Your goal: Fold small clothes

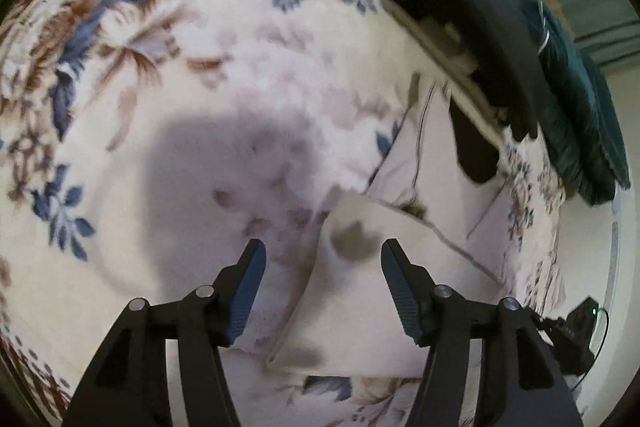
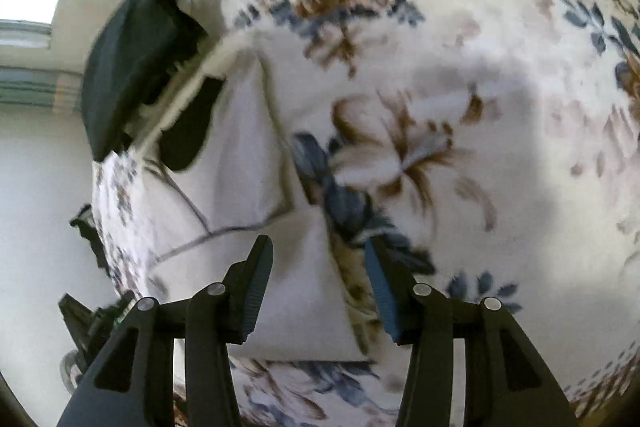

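A small white garment [image 1: 360, 299] with thin dark seams lies flat on a floral blanket [image 1: 160, 67]. In the left wrist view my left gripper [image 1: 323, 255] is open, its jaws straddling a corner of the garment just above it. In the right wrist view the same garment [image 2: 240, 163] lies left of centre. My right gripper [image 2: 319, 251] is open over the garment's lower right edge. Neither gripper holds anything.
Dark folded clothes [image 1: 472, 23] and a dark green one [image 1: 580, 115] lie at the blanket's far edge; the dark pile also shows in the right wrist view [image 2: 136, 67]. A black device [image 1: 576, 323] sits beyond the blanket edge. White wall and curtained window lie behind.
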